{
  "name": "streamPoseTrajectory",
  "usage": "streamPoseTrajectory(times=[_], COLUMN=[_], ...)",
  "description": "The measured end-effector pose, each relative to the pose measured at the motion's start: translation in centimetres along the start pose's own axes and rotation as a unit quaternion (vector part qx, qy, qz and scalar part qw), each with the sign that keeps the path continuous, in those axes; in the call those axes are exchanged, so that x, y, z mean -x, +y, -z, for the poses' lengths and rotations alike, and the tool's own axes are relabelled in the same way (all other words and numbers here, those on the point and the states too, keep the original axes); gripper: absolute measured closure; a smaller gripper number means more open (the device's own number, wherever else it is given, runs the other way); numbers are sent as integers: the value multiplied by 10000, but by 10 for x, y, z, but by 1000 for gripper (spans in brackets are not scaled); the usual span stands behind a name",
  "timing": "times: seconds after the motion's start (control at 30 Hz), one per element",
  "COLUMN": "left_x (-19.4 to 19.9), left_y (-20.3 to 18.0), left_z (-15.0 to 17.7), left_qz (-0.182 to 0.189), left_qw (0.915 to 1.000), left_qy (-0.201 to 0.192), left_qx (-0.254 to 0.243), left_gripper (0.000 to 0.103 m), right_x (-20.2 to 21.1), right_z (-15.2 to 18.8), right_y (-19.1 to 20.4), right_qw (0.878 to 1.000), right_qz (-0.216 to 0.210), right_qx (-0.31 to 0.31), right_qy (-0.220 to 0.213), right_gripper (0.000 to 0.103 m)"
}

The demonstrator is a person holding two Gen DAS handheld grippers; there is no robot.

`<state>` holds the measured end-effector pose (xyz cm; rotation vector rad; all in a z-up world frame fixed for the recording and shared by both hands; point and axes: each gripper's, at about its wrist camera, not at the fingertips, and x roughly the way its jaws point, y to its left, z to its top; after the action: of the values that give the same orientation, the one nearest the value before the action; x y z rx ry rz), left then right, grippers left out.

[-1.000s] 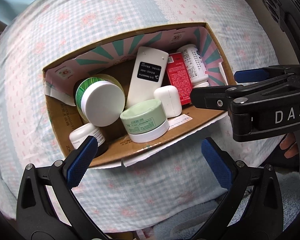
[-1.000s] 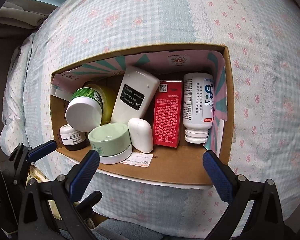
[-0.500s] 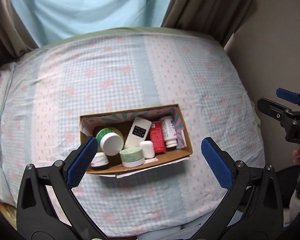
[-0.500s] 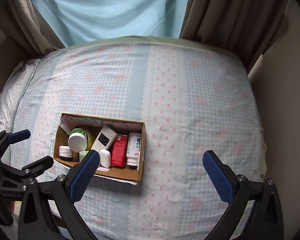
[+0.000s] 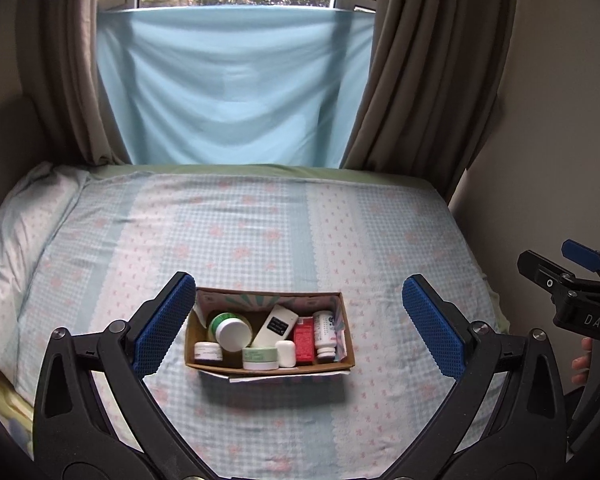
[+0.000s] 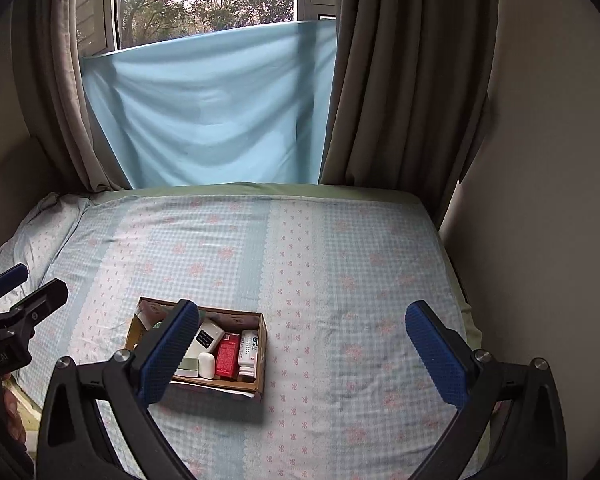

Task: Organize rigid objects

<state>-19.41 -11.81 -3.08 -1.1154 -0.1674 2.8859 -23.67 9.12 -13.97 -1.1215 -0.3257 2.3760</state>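
A cardboard box sits on the bed, packed with rigid items: a green jar with a white lid, a white remote, a red carton, a white bottle, a pale green jar, a small white case and a small dark jar. My left gripper is open and empty, held high and back from the box. My right gripper is also open and empty; the box lies to its lower left, partly behind its left finger.
The checked bedsheet spreads around the box, with a pillow at the left. A blue cloth and brown curtains hang behind the bed. A wall borders the right side.
Both grippers have pulled far up and back from the box, which shrank from filling the views to a small shape. The window and curtains came into sight. Box contents look unmoved.
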Motion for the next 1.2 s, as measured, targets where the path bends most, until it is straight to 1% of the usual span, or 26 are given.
streamPoseTrajectory(times=[0.13,0.33,0.7,1.2], left_x=[8,10,15,18], left_y=[-8,-16,-23,-25], left_z=[5,9,5,3], left_qz=[16,31,-28,-49], left_qw=[9999,9999,9995,9993], left_qy=[-93,-107,-285,-332], left_qx=[-53,-60,-126,-147], left_gripper=[0,0,0,0], right_x=[5,13,18,22], right_z=[2,2,-2,-3], right_y=[-6,-10,-13,-14], right_qw=[10000,9998,9996,9995], right_qz=[29,96,129,161], right_qx=[-25,-19,-69,-174], right_qy=[-38,-144,-228,-217], right_gripper=[0,0,0,0])
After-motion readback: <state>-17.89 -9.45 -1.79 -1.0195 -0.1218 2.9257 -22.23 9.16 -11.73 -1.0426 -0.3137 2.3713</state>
